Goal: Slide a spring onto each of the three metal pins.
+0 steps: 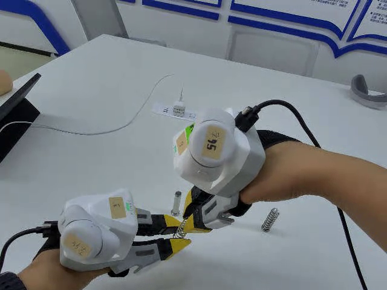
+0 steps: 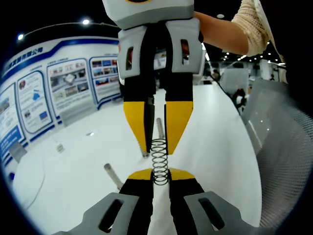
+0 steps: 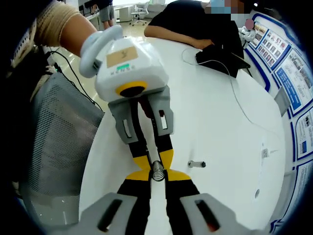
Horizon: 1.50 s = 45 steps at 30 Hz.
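A small coil spring [image 1: 181, 228] hangs just above the white table [image 1: 109, 90], pinched from both ends. My left gripper [image 1: 184, 233], low at the left, is shut on one end. My right gripper [image 1: 187, 224], coming down from above, is shut on the other. In the left gripper view my own jaws [image 2: 160, 175] grip the spring [image 2: 159, 159] and the right gripper [image 2: 160, 142] meets it from the top. The right gripper view looks end-on at the spring [image 3: 156, 170]. A short metal pin [image 1: 176, 203] stands just behind the grippers, also visible as the pin [image 2: 113, 175] and the pin [image 3: 196, 164].
A second spring [image 1: 270, 219] lies loose to the right of the grippers. A white cable [image 1: 121, 124] and a small plug strip [image 1: 178, 110] lie farther back. A dark screen [image 1: 15, 112] sits at the left edge. A mesh chair [image 3: 58, 137] stands beside the table.
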Tool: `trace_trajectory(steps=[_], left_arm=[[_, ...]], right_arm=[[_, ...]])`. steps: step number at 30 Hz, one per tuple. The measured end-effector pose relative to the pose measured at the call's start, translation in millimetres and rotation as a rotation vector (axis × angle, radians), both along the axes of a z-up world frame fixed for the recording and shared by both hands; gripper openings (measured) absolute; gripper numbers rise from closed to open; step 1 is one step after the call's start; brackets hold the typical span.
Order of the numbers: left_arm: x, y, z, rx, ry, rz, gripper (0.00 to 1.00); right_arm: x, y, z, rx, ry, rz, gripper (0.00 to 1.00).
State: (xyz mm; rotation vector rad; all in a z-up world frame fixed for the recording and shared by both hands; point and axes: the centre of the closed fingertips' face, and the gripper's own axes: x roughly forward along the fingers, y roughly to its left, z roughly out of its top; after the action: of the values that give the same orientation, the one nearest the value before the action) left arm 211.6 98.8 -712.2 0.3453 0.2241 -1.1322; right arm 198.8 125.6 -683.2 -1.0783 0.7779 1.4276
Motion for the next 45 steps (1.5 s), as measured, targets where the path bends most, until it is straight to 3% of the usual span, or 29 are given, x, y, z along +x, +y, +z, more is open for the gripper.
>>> trace_trajectory(steps=[26, 45], left_arm=[[4.7, 1.7, 4.3, -0.043, 0.013, 0.027, 0.11], [9.7, 1.7, 6.9, -0.062, 0.019, 0.038, 0.11]], right_arm=[[8.0, 1.0, -10.2, 0.063, 0.034, -0.043, 0.15], [9.8, 5.8, -8.8, 0.072, 0.04, -0.049, 0.12]])
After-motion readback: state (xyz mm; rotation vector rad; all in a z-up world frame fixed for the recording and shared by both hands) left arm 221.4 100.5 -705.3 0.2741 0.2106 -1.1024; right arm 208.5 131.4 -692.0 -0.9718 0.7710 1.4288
